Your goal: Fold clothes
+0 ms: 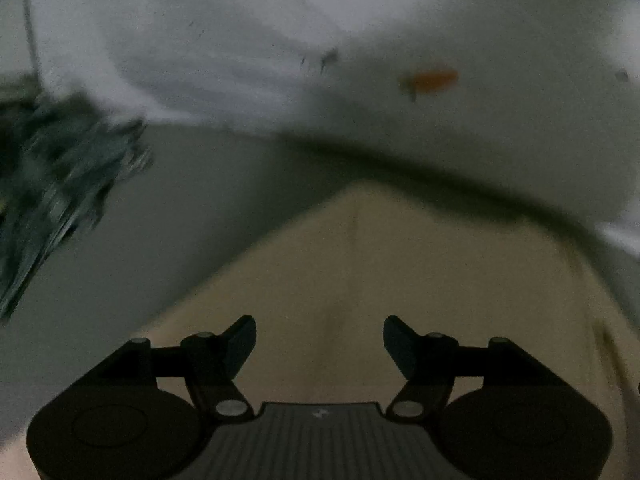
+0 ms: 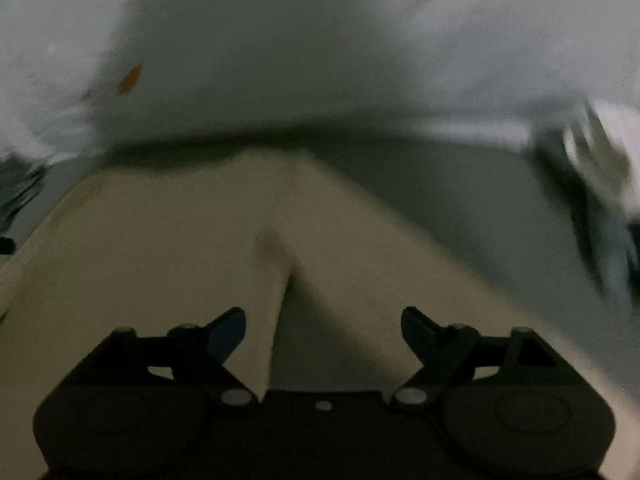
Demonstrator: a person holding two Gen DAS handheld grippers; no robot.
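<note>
A beige garment [image 1: 380,272] lies flat on a grey surface [image 1: 192,208] in the left wrist view. My left gripper [image 1: 319,344] is open and empty just above its near part. In the right wrist view the same beige cloth [image 2: 168,240] shows a raised fold ridge [image 2: 280,280] running toward the camera. My right gripper [image 2: 323,334] is open, with the ridge between its fingers, closer to the left finger. Both views are dim and blurred.
A white sheet with small orange marks [image 1: 432,80] lies beyond the garment, also in the right wrist view [image 2: 129,79]. A dark patterned cloth [image 1: 52,184] lies at the left. A blurred dark and white item [image 2: 600,200] sits at the right.
</note>
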